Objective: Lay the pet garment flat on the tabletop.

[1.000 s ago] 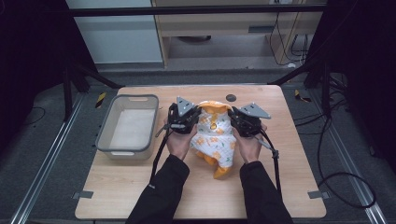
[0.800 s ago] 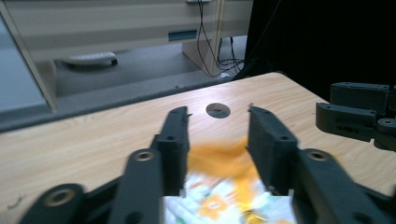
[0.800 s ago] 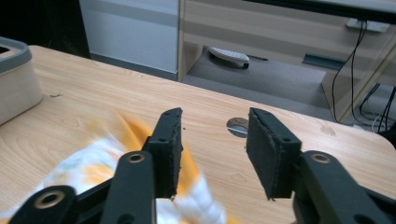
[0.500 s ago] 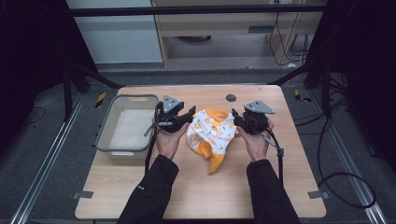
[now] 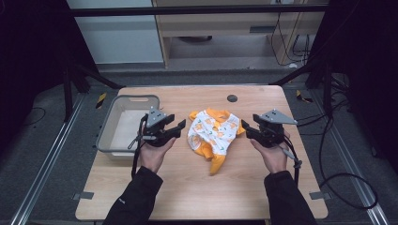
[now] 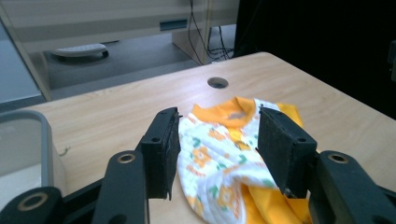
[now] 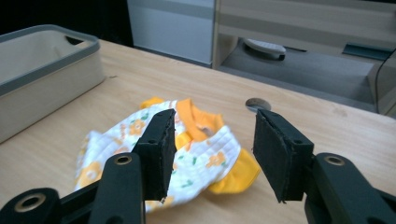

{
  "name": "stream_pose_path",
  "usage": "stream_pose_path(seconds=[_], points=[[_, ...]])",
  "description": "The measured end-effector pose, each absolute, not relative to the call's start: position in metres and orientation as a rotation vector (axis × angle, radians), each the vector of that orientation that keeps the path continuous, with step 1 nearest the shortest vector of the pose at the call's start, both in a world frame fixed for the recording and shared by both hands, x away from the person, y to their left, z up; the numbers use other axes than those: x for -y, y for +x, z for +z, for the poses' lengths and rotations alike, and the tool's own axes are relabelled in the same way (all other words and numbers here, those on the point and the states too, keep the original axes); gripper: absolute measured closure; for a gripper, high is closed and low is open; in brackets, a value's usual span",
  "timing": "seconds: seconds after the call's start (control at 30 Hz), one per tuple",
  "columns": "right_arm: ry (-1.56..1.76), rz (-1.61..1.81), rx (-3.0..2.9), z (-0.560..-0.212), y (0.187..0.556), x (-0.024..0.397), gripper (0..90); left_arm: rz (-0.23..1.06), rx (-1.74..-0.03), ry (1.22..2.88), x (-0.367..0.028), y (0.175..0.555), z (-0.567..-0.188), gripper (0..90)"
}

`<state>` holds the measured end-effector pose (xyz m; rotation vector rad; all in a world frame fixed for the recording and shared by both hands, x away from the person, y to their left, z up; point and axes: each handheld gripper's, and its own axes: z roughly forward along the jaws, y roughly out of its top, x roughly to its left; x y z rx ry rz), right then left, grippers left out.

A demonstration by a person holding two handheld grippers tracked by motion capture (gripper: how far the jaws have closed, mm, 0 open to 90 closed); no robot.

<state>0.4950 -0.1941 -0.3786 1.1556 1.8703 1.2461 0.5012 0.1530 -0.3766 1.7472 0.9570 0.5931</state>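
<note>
Both grippers, left (image 5: 180, 125) and right (image 5: 244, 126), have drawn apart from the garment (image 5: 213, 132), jaws wide and empty; it lies crumpled beside the bin (image 5: 109, 126), likely released.

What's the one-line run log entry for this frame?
left gripper: open, beside shirt | right gripper: open, beside shirt | shirt: crumpled on table, untouched | bin: left of shirt

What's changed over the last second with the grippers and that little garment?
Both grippers let go and pulled apart: the left gripper moved out toward the bin, the right gripper out to the other side, both with jaws open. The garment now lies crumpled and free on the table. The bin stayed put.
</note>
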Motion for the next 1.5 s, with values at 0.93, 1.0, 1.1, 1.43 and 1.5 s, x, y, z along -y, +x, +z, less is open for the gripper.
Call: stream_pose_path(seconds=[0.93,1.0,1.1,1.43,1.5], points=[[1.160,1.313,-2.124,-0.446,0.436,0.173,48.9,0.569,-0.968,1.910,-0.171,0.435,-0.442,59.3],[1.168,1.305,-2.144,-0.452,0.435,0.169,48.7,0.579,-0.968,1.909,-0.173,0.433,-0.442,59.5],[1.178,1.315,-2.171,-0.459,0.434,0.161,48.3,0.593,-0.977,1.899,-0.176,0.431,-0.443,59.5],[1.210,1.342,-2.210,-0.481,0.442,0.135,43.7,0.602,-0.991,1.904,-0.177,0.431,-0.448,58.2],[1.226,1.330,-2.214,-0.485,0.444,0.132,43.9,0.603,-0.993,1.903,-0.177,0.431,-0.449,58.1]])
